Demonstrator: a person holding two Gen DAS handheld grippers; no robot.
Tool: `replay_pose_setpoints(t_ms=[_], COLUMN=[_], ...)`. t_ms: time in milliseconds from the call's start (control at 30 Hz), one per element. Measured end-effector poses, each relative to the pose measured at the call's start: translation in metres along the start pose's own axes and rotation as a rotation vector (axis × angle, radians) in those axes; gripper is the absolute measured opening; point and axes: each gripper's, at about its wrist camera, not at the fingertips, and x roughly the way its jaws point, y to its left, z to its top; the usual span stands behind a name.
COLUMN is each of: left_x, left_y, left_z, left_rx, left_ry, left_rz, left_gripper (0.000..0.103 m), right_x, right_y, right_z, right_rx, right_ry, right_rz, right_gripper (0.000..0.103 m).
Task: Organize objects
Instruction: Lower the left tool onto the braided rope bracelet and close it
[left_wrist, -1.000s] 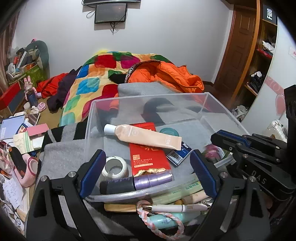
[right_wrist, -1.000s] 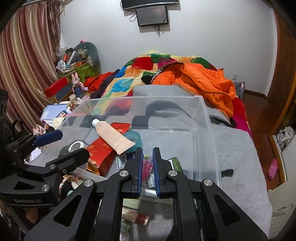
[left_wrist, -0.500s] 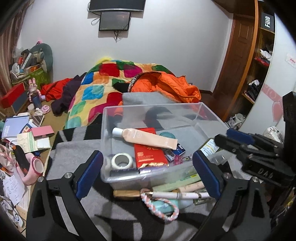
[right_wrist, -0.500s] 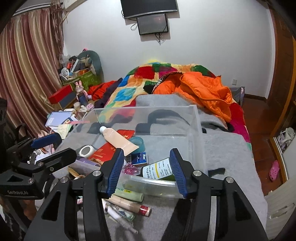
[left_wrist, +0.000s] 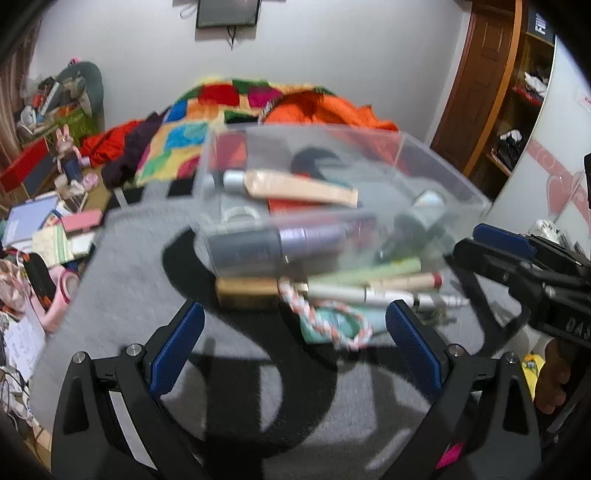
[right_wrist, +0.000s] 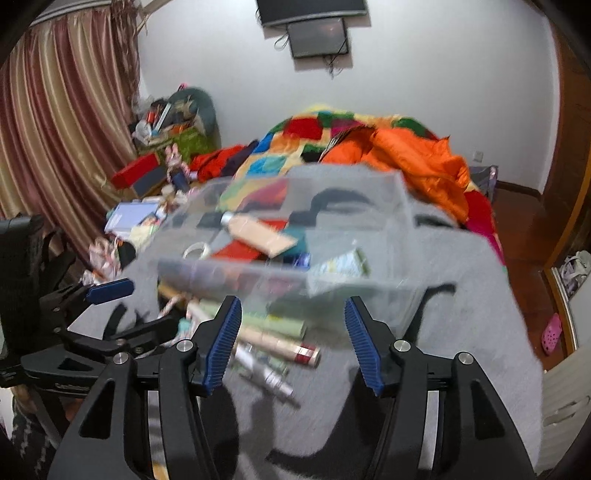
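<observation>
The right gripper (right_wrist: 291, 339), clamped shut a second ago at the clear plastic bin (right_wrist: 402, 221), has pulled back from it; its jaws are opening with nothing between them, its item seemingly dropped inside. The left gripper (left_wrist: 293, 349) has also retreated, jaws wide and empty. Before the bin, tubes (left_wrist: 369, 273) and a braided cord (left_wrist: 317, 325) remain unsorted on the grey blanket (left_wrist: 122, 280).

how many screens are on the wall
2: a larger screen at the top edge, partly cut off, and a smaller screen hanging just below it. Others outside the frame may be hidden.
</observation>
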Motion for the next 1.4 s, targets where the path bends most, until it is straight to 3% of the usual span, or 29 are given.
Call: replay_pose_setpoints(t_ms=[233,333,400,533,800,1400], left_x=[0.013,0.014,0.016,0.014,0.006,-0.02], left_y=[0.0,0.0,0.001,0.005,0.008,0.039], left_z=[-0.007,-0.007,-0.008,-0.009,-0.011,-0.032], left_rx=[-0.018,-0.017,-0.02,-0.049,-0.065,-0.126], left_ry=[0.003,-0.001,0.005,-0.004,-0.009,-0.02], left_rz=[0.012,0.0,-0.002,-0.033,-0.054,0.014], left_gripper=[0.097,0.082,0.073,0.058,0.016,0.011], right_x=[0.025,0.029,0.029,0.026,0.013,-0.003], right_y=[0.009,0.008,0.009,0.012,0.011,-0.015], right_z=[-0.02,-0.025,-0.027,-0.029,-0.031,-0.043], right_rx=[-0.021,-0.026,-0.03,-0.041,-0.043,-0.021], right_ry=[0.086,0.096,0.1,0.092,0.068,0.081], right_rz=[0.028,0.028,0.031,0.037,0.05,-0.038], right_gripper=[0.054,0.05,0.039,0.036,0.029,0.027])
